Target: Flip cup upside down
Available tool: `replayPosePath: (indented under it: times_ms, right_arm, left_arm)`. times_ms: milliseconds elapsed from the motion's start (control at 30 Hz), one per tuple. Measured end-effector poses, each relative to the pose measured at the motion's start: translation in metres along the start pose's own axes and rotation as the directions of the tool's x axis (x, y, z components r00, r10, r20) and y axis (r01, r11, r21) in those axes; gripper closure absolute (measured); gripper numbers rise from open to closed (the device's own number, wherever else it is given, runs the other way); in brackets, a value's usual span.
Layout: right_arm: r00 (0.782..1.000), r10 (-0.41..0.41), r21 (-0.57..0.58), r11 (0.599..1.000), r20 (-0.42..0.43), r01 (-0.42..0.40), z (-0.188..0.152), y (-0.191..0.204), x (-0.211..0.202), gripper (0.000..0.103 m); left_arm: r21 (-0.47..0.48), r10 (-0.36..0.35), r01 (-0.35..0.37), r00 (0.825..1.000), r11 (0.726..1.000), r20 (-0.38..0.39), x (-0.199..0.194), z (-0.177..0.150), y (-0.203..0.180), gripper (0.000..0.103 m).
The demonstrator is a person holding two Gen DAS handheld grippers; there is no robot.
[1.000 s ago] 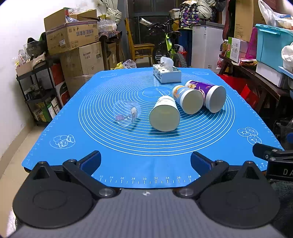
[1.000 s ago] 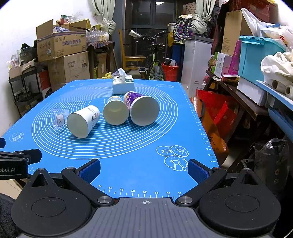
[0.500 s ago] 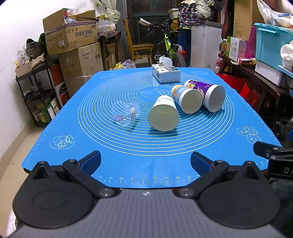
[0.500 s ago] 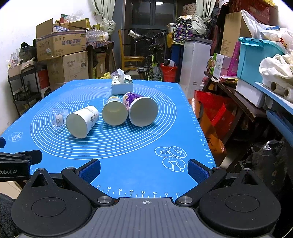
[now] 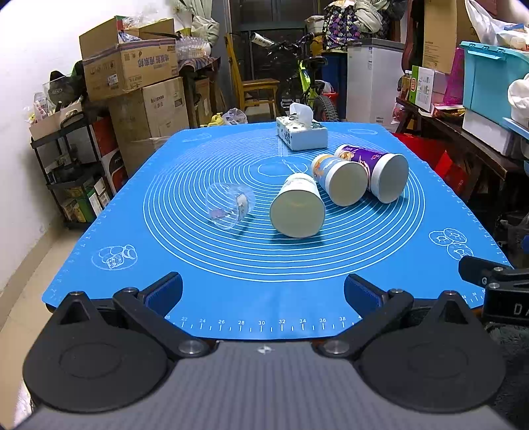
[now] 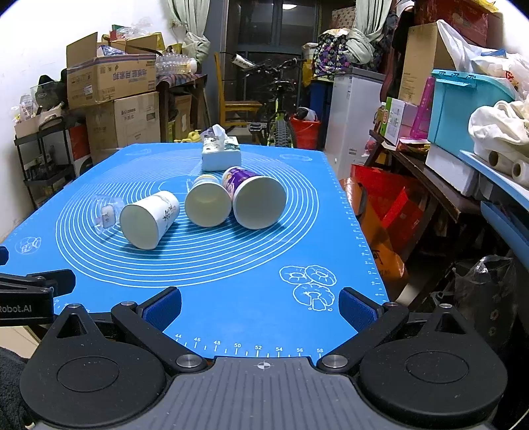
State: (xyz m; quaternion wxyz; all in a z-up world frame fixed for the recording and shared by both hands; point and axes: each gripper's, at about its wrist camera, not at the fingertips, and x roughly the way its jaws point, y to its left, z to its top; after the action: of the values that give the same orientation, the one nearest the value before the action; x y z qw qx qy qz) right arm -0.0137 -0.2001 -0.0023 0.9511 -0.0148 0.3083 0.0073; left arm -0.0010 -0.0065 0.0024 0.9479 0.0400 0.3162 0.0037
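Barely shifted from a second ago, only a slight drift of view. Left gripper (image 5: 263, 291) and right gripper (image 6: 259, 306) spread wide at the mat's near edge, holding nothing. Approach stage, by the look of it: four cups on their sides mid blue silicone mat (image 5: 198, 264) — clear plastic cup (image 5: 228, 205), glossy white paper cup (image 5: 297, 205), blue-printed paper cup (image 5: 337, 182), purple paper cup (image 5: 380, 172). Next: reach, pinch a thin tapered wall gently, upend.

Cluttered storeroom around me. White wall (image 5: 23, 99) on my left, pale floor (image 5: 29, 264) below it. Cardboard boxes (image 5: 132, 69) stacked far left, above a black wire shelf (image 5: 66, 172). Far end: wooden chair (image 5: 254, 89), bicycle (image 5: 297, 82), white cabinet (image 6: 353, 109), curtains (image 6: 188, 23) by a dark window. Right side: turquoise bin (image 6: 463, 102) on a crowded shelf. One ceiling light (image 6: 291, 6) reflected in the far glass.
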Motion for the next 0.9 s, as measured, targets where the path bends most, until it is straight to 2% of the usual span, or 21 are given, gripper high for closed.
replayPosePath:
  times_ms: [900]
  right_arm:
    - [1.0,0.004,0.0,1.0,0.001,-0.004,0.0001,0.0008,-0.0004,0.002]
  left_arm:
    - [0.011,0.018,-0.018,1.0,1.0,0.004,-0.0001,0.0018,0.0012,0.001]
